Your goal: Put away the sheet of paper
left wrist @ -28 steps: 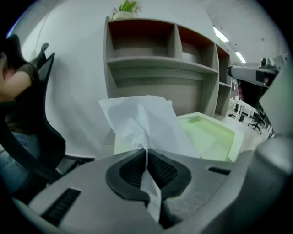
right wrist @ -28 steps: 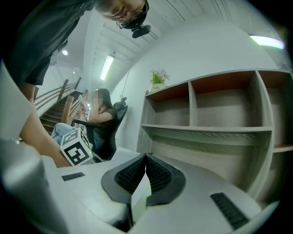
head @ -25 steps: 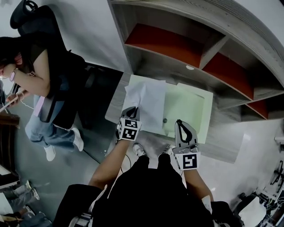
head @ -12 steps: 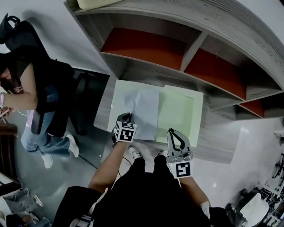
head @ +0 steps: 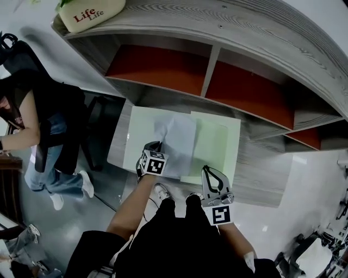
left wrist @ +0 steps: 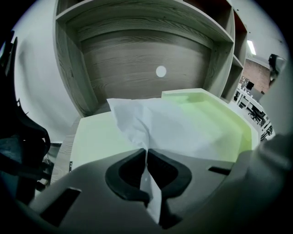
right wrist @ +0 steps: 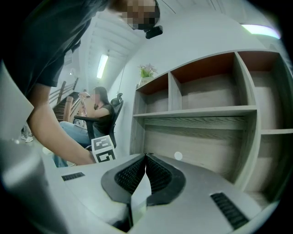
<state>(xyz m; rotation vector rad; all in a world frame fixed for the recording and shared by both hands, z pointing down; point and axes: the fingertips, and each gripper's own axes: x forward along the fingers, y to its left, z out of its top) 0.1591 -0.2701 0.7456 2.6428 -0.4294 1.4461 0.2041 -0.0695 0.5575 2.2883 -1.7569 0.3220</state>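
A white sheet of paper (head: 176, 142) lies crumpled over a pale green folder (head: 136, 136) spread open on the grey desk. My left gripper (head: 154, 147) is shut on the paper's near edge. In the left gripper view the paper (left wrist: 183, 128) rises out of the shut jaws of that gripper (left wrist: 146, 151) and fans over the green folder (left wrist: 96, 137). My right gripper (head: 213, 176) sits at the near edge of the folder's right leaf (head: 217, 146). The right gripper (right wrist: 145, 156) shows shut jaws with a thin pale sheet edge pinched between them, seemingly that leaf.
A grey wooden shelf unit (head: 228, 59) with red-backed compartments (head: 157, 68) stands behind the desk. A cream bag (head: 89, 15) rests on top of it. A person (head: 32, 125) sits on a chair at the left, close to the desk's left edge.
The head view has tilted, so more of the shelf shows. More green folder now shows left of the paper. Both grippers stay shut and have drawn a little nearer my body.
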